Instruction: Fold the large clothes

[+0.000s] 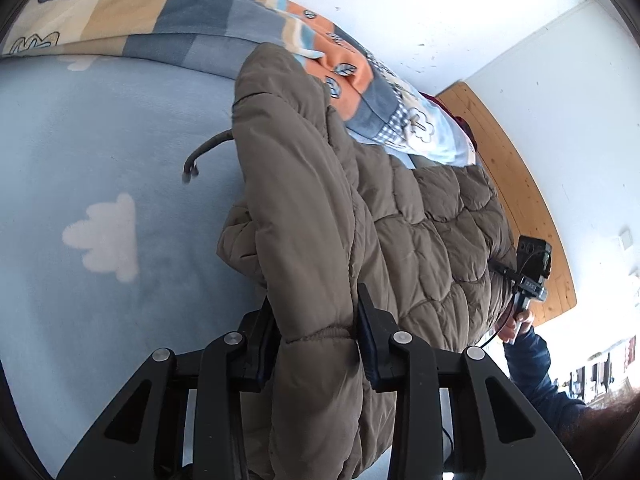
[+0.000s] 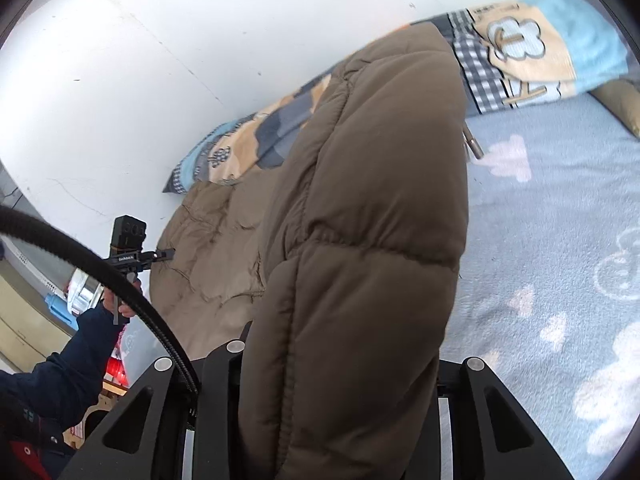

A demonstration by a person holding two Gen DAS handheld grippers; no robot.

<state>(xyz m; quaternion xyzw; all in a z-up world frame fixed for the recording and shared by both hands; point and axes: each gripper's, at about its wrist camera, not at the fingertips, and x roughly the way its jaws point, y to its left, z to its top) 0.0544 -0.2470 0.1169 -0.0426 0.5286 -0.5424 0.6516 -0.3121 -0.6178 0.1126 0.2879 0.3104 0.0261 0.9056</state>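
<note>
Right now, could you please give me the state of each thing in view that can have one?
Brown puffer jacket: partly lifted off the bed, bunched, unfolded.
Left claw: shut on the jacket.
Right claw: shut on the jacket; pads hidden by fabric.
Drawcord: dangling loose.
Patterned duvet: rumpled along the wall.

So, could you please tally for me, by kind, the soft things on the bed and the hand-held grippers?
Brown quilted puffer jacket: 1
Light blue fleece blanket with white clouds: 1
Patterned patchwork duvet in blue, beige and orange: 1
Black hand-held grippers, left and right, both clamped on the jacket: 2
Total: 5
</note>
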